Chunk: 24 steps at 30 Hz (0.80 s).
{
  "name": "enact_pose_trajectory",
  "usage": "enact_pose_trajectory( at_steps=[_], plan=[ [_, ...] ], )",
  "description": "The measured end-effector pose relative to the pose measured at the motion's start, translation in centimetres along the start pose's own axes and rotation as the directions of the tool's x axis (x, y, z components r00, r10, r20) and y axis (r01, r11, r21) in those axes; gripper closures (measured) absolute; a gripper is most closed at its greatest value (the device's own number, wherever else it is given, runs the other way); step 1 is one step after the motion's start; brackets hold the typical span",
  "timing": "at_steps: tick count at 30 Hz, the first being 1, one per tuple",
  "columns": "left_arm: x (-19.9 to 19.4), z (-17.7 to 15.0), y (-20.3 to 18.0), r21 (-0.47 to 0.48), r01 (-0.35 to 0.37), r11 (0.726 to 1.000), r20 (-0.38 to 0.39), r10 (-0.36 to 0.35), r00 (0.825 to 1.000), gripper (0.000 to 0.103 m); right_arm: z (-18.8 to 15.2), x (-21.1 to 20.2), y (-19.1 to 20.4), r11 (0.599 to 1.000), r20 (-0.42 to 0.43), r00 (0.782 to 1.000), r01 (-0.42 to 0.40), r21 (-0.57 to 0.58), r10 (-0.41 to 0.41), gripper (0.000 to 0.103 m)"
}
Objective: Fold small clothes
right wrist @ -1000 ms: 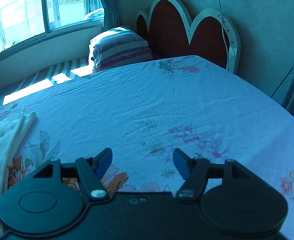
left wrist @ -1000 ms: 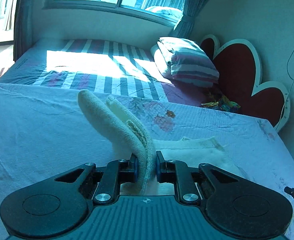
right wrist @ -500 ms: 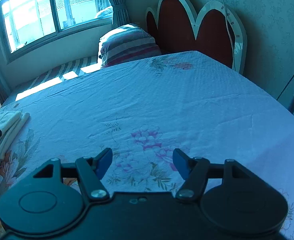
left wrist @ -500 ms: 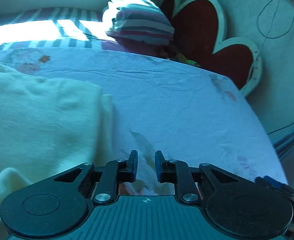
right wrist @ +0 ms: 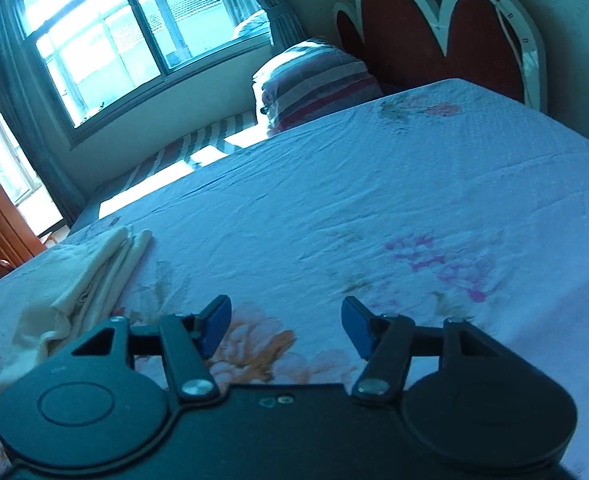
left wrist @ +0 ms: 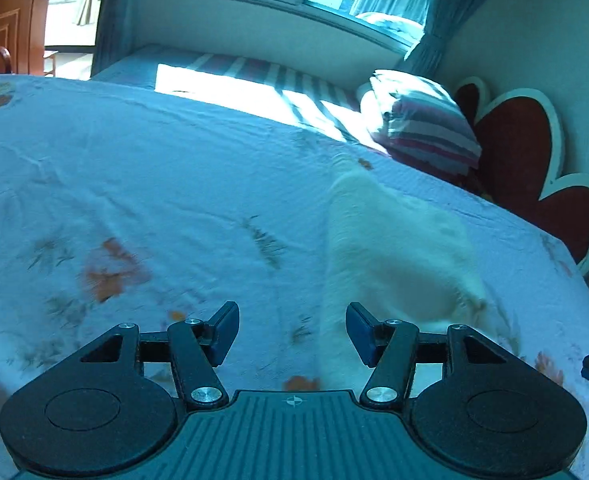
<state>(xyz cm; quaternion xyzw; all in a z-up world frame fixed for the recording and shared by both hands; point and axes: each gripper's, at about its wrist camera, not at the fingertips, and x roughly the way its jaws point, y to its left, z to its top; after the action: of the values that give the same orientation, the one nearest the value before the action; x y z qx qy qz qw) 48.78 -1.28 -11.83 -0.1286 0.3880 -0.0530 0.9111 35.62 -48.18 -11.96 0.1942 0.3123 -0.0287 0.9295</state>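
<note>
Sunlit floral bedsheet (left wrist: 134, 184) carries the cream garment (left wrist: 394, 256) just ahead-right of the left gripper (left wrist: 292, 334), whose jaws have just been opening and stand spread and empty; its long axis runs away toward the striped pillow (left wrist: 422, 128); the right gripper (right wrist: 286, 326), spread with nothing between its jaws, sits farther off

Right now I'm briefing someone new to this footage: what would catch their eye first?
Most striking is the cream garment, folded and lying on the floral bedsheet, just ahead and to the right of the left hand-held gripper, whose jaws have just been opening and hold nothing. Next, the red heart-shaped headboard at the head of the bed, with a striped pillow beside it under the bright window.
</note>
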Motion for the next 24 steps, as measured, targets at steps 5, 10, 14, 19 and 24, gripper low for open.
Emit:
enact_pose_trajectory(
  at_steps=[5,10,14,19,24],
  plan=[
    [-0.8,-3.2,3.8,0.076,-0.109,0.991,-0.009,0.110,0.994,0.045,-1.9,2.4,8.8,0.961,-0.096,0.957,-0.275,0.003,0.274,0.045],
    [-1.0,-3.8,4.9,0.092,-0.060,0.994,-0.018,0.062,0.998,0.045,-3.3,5.0,14.2,0.935,-0.216,0.910,-0.351,0.052,0.353,0.045],
    [-1.0,-3.4,5.5,0.079,-0.052,0.996,0.009,0.051,0.999,0.045,-4.6,6.2,15.5,0.935,-0.268,0.897,-0.323,0.149,0.353,0.044],
    [-0.3,-3.1,6.2,0.087,-0.045,0.995,-0.012,0.046,0.999,0.045,-5.7,7.2,16.0,0.919,-0.251,0.895,-0.311,0.243,0.369,0.063],
    [-0.1,-3.0,6.0,0.108,-0.018,0.994,-0.021,0.020,1.000,0.045,-5.3,6.4,17.1,0.942,-0.208,0.926,-0.279,0.184,0.315,0.095]
  ],
)
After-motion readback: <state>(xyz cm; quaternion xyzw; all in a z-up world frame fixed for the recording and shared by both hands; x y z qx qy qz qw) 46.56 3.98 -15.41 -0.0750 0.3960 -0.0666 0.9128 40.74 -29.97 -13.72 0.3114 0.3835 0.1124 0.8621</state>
